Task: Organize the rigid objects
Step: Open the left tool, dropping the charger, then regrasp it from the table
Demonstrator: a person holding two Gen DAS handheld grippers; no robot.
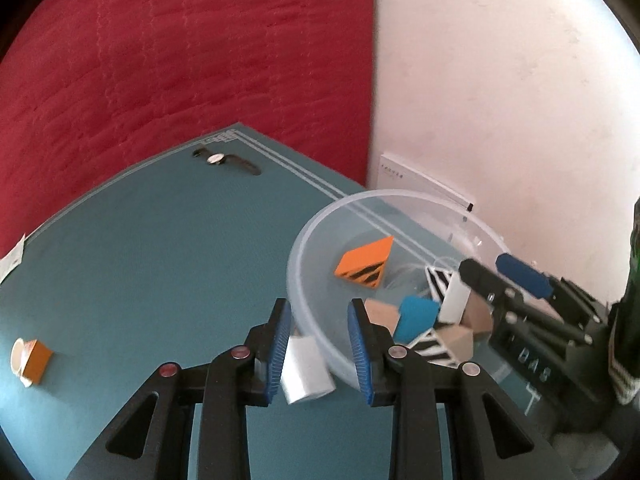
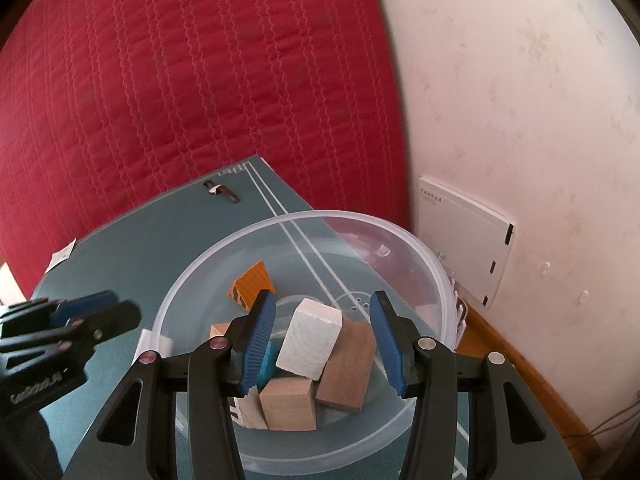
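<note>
Left gripper (image 1: 320, 344) angled downward beside clear bowl (image 1: 304, 280), jaws closed to their narrowest, nothing visibly gripped, right gripper (image 2: 324, 344) tilted over the bowl's blocks (image 2: 310, 338), jaws apart, empty.

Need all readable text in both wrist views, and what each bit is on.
"GenRobot.ai": on the body of the left gripper, seen from the right wrist.
"D A S": on the body of the right gripper, seen from the left wrist; blurred, so uncertain.
Too small to read: the row of characters on the white wall panel, the print at the far corner of the teal mat, and the paper tag at its edge.
</note>
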